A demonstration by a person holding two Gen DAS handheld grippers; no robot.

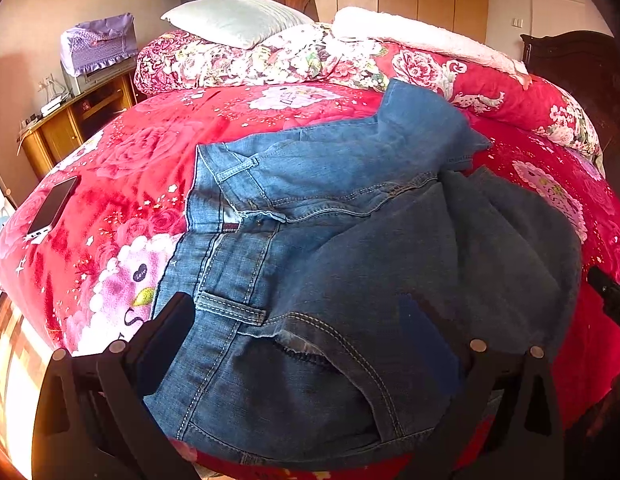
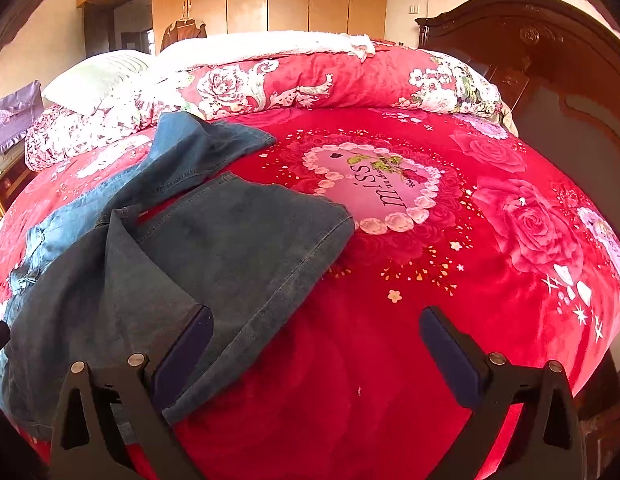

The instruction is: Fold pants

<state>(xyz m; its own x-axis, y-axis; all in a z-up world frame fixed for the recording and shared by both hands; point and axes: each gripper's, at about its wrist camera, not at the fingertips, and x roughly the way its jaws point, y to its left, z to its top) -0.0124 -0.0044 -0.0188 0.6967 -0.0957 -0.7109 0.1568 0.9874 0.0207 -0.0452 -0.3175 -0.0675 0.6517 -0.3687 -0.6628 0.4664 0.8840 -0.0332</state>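
The jeans [image 1: 310,216] lie on the bed [image 2: 389,320], across its red rose-print blanket, with the waistband toward the phone [image 1: 52,206] and the legs running the other way. As far as the 2 views show, the folding is barely begun: the legs are not stacked one on the other. 1 leg [image 1: 421,128] reaches up toward the rolled quilt [image 1: 449,68] and pillow [image 1: 234,18]; the other leg [image 2: 214,240] lies nearer, doubled loosely over the seat, its hem end flat beside the pink heart motif. The denim is rumpled, with no crisp crease anywhere.

The left tool [image 1: 310,340] stands with its fingers wide apart over the waist and hip area, denim spread between them and over the right finger, gripping nothing. The right tool [image 2: 315,344] is likewise spread apart, its left finger over the edge of the nearer leg, its right finger over bare blanket.

What looks left: lay 1 leg squarely over the other, smooth them, then fold the length into 2 or 3 layers.
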